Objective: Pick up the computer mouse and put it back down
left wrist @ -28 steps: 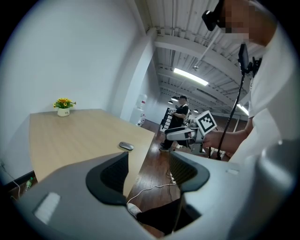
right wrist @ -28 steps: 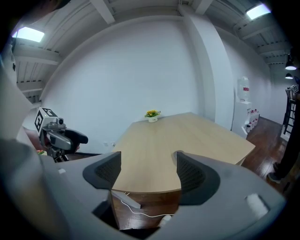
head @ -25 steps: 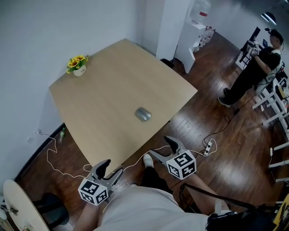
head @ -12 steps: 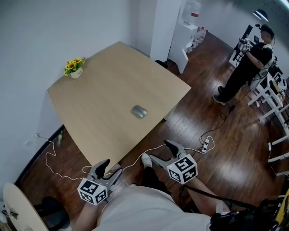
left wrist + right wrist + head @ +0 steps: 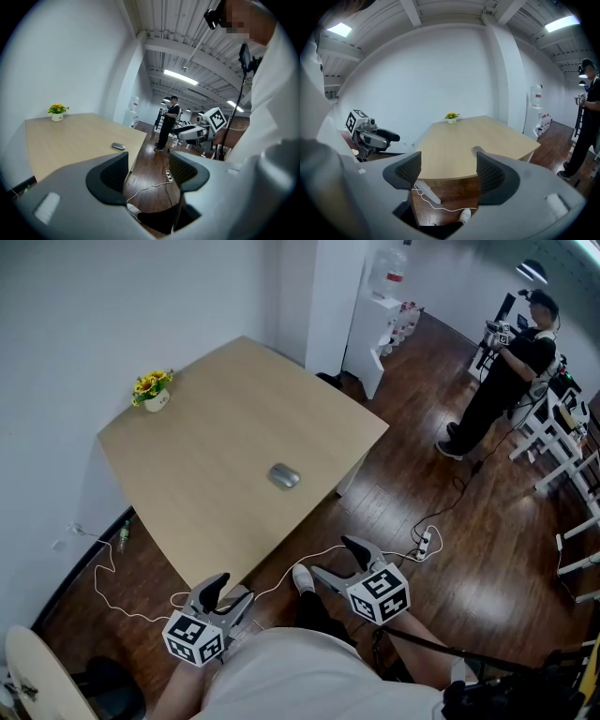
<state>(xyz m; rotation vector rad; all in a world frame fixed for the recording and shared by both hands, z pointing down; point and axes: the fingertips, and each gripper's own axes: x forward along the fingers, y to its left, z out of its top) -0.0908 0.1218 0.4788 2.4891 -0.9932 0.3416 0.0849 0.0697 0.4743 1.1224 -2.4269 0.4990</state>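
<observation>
A grey computer mouse [image 5: 284,476] lies on the light wooden table [image 5: 206,465], close to its near right edge. The left gripper view shows the mouse [image 5: 118,146] small and far off; in the right gripper view the mouse [image 5: 477,150] peeks out just above the right jaw. My left gripper [image 5: 228,590] hangs open off the table's near corner, above the floor, with nothing between its jaws. My right gripper [image 5: 339,557] is open too, empty, over the dark wood floor in front of the table. Both grippers are well short of the mouse.
A small pot of yellow flowers [image 5: 153,390] stands at the table's far left corner. A white cable [image 5: 281,577] and a power strip [image 5: 424,543] lie on the floor by the table. Another person [image 5: 502,376] stands at the right, with white shelving [image 5: 382,320] behind the table.
The head view has drifted, so the table and mouse sit a little higher and further left in frame. Both grippers stay open and held low in front of me.
</observation>
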